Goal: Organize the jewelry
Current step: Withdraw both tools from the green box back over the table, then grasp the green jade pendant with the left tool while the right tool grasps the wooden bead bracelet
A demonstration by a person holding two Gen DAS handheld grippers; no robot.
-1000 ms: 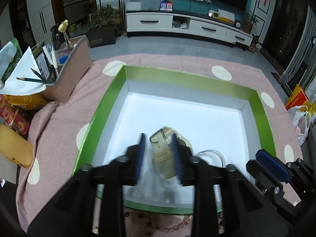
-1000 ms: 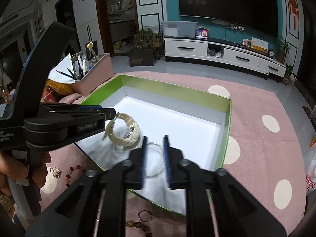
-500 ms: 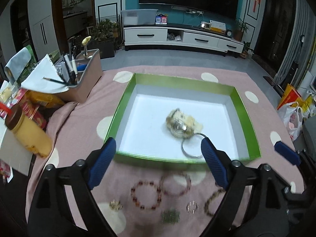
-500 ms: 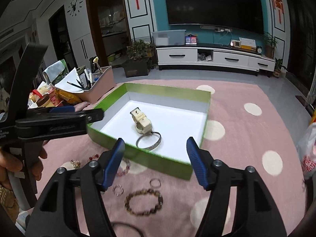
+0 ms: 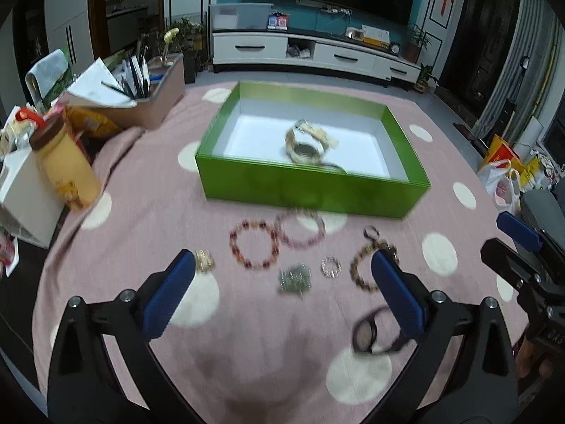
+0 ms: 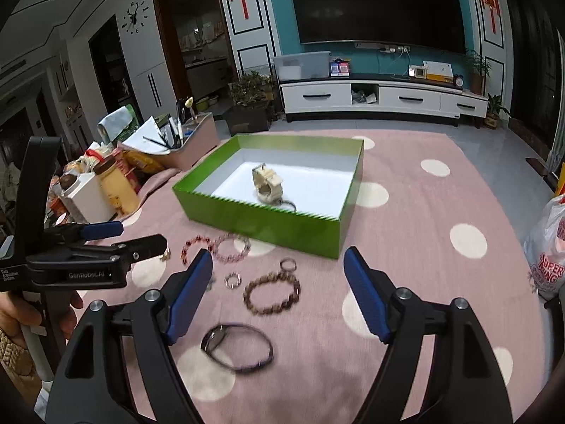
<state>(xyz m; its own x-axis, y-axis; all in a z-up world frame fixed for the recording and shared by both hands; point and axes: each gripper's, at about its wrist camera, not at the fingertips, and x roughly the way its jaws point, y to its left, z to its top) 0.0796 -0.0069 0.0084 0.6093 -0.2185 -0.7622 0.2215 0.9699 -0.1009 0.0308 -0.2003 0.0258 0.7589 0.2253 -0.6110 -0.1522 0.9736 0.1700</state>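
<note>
A green box [image 5: 310, 185] [image 6: 265, 221] with a white inside holds a cream watch [image 5: 309, 139] [image 6: 267, 185] and a thin bangle [image 5: 333, 167]. On the pink cloth in front lie a red bead bracelet [image 5: 253, 244], a pink bead bracelet [image 5: 300, 228] [image 6: 233, 246], a brown bead bracelet [image 5: 367, 265] [image 6: 272, 293], small rings [image 5: 331, 267] [image 6: 232, 279] and a dark watch [image 5: 374, 330] [image 6: 238, 348]. My left gripper [image 5: 282, 295] is open and empty above the cloth. My right gripper [image 6: 279, 295] is open and empty, above the brown bracelet.
A pink organiser with pens [image 5: 148, 102] [image 6: 183, 145], a yellow jar [image 5: 67, 168] [image 6: 116, 183] and a white box [image 5: 24, 190] stand at the left. Plastic bags [image 5: 505, 180] [image 6: 547, 251] sit at the right edge.
Both grippers let go of the watch and bangle inside the box, opened wide, and pulled back toward me over the loose jewelry in front of the box.
</note>
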